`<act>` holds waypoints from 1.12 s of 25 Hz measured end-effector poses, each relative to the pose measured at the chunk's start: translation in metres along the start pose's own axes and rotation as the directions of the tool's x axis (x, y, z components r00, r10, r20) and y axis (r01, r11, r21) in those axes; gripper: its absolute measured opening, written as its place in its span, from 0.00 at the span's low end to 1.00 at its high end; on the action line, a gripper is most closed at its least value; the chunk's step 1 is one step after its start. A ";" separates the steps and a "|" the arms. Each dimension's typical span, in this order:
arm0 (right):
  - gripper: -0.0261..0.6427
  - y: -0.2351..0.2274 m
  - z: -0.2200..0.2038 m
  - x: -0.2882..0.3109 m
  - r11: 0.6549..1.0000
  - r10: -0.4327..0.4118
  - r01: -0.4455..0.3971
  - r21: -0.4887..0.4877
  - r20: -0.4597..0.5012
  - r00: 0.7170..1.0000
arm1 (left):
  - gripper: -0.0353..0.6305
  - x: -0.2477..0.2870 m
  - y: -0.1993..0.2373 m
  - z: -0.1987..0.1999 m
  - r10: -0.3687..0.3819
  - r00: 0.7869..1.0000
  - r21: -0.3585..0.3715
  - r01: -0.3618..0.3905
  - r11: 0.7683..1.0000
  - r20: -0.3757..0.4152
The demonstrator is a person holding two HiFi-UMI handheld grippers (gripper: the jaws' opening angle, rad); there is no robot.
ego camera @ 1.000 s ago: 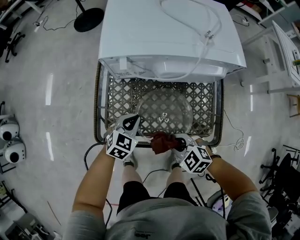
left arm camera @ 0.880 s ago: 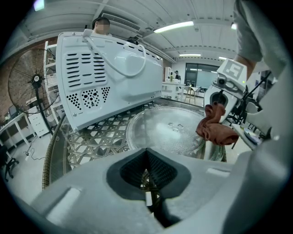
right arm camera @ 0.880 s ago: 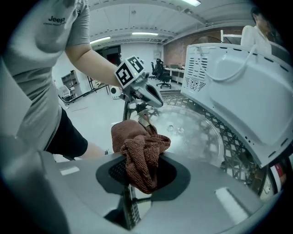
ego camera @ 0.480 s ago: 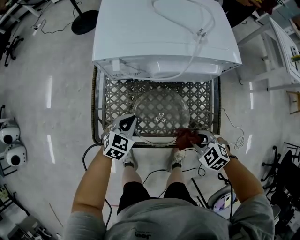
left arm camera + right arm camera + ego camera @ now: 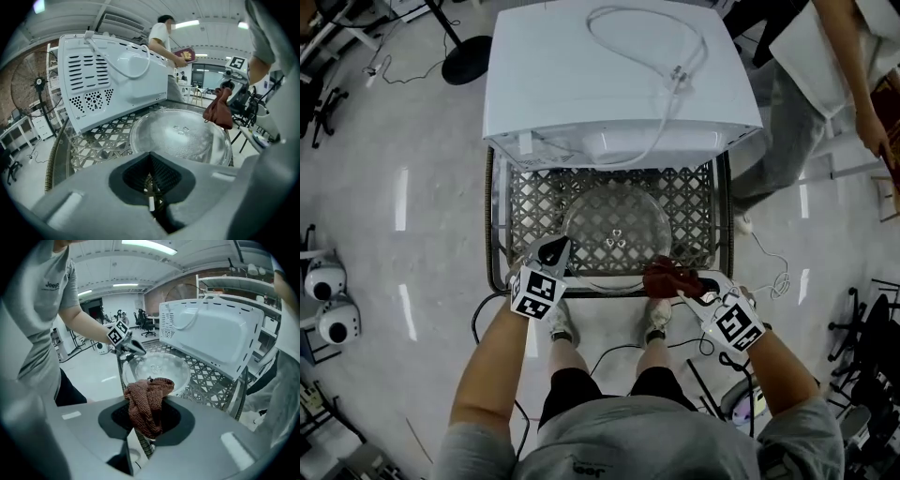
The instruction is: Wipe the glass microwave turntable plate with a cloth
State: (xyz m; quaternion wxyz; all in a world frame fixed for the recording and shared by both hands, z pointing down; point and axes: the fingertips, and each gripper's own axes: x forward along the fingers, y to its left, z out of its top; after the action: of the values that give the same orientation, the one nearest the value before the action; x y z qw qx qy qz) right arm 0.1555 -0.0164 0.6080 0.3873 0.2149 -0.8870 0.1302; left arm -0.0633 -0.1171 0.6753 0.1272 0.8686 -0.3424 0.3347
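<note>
The clear glass turntable plate lies flat on a lattice-top table, in front of a white microwave. My left gripper rests at the plate's front left rim, jaws shut with nothing between them; in the left gripper view the plate lies just ahead of it. My right gripper is shut on a bunched red-brown cloth at the plate's front right rim. In the right gripper view the cloth sticks up between the jaws, with the plate beyond it.
The microwave's power cord lies coiled on its top. A person stands at the table's far right. A fan base stands on the floor at the far left. Cables trail on the floor by the table's right leg.
My right gripper has carried the cloth from the middle of the table's front edge rightward to the plate's front right rim. A person has come into view at the upper right. The left gripper stayed put.
</note>
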 end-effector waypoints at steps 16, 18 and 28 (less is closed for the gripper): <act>0.18 -0.017 0.070 -0.055 0.971 -0.182 0.154 0.181 0.152 0.971 | 0.05 0.006 -0.001 -0.003 0.011 0.984 -0.027 -0.017 0.999 -0.179; 0.18 -0.024 0.079 -0.061 0.970 -0.199 0.171 0.174 0.158 0.967 | 0.05 0.006 0.002 0.005 0.017 0.985 -0.038 -0.024 0.999 -0.172; 0.18 -0.054 0.121 -0.100 0.954 -0.283 0.253 0.163 0.197 0.939 | 0.05 -0.076 0.002 0.099 0.022 0.996 -0.119 -0.011 0.993 0.088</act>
State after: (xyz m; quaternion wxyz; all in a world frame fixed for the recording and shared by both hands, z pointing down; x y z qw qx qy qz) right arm 0.1661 -0.0831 0.4565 0.2865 0.3725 -0.8756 0.1116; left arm -0.0565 -0.1248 0.5508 0.1606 0.8707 -0.3742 0.2758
